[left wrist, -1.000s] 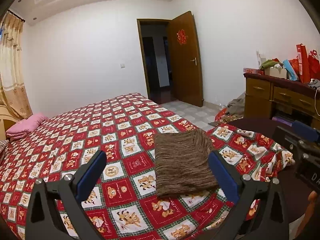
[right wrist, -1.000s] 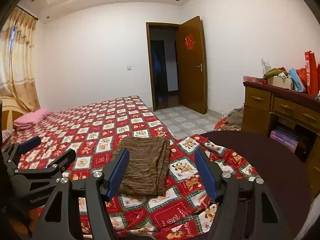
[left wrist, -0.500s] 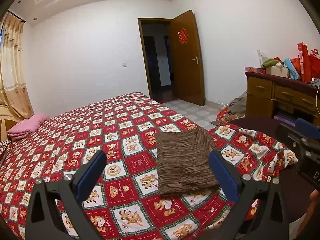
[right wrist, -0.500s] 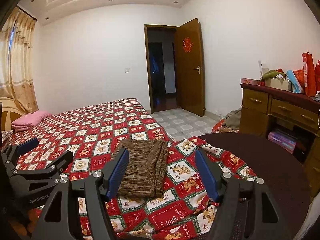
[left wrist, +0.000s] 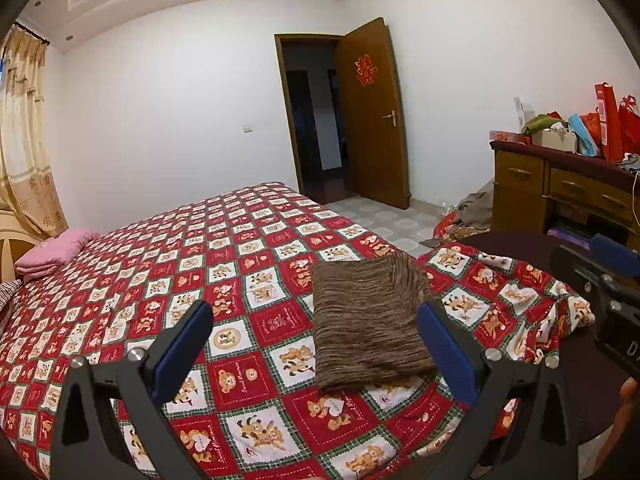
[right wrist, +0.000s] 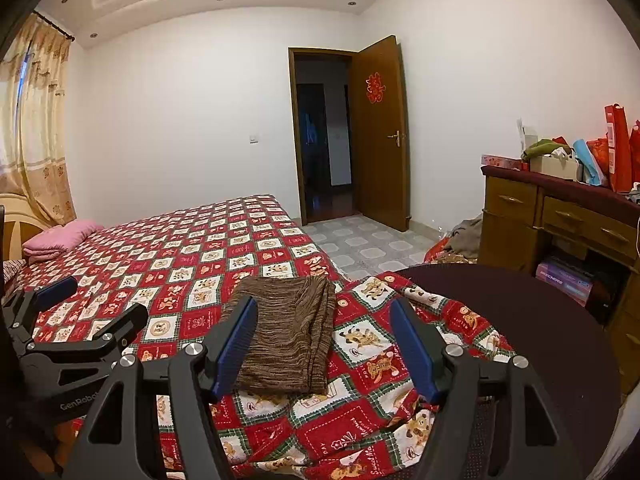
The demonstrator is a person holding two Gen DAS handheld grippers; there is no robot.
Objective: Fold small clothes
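Now both grippers sit raised and drawn back from the bed [left wrist: 248, 240], a little higher than in the frames from a second ago: the views have tilted up slightly and the brown garment [left wrist: 370, 320] reads marginally farther off, otherwise nothing on the bed has shifted. Left gripper [left wrist: 316, 344]: jaws spread wide, nothing between them; garment lies ahead of and below the jaws, toward the right-hand finger, whose tip overlaps its near right corner in view only, no contact apparent. Right gripper [right wrist: 324, 340]: jaws likewise spread and empty; garment [right wrist: 286, 332] ahead of the left-hand finger, mostly outside the gap centre. Garment is a compact folded rectangle, edges roughly squared, flat on the patterned bedspread near the bed's near right corner, where the spread drapes onto the dark round table [right wrist: 540, 320]. Judgement: small retreat with open jaws and an undisturbed, tidy stack suggests the fold on this piece is finished. No other loose small clothes lie within reach of the jaws; the pink bundle [left wrist: 56, 250] far ahead left is well apart.
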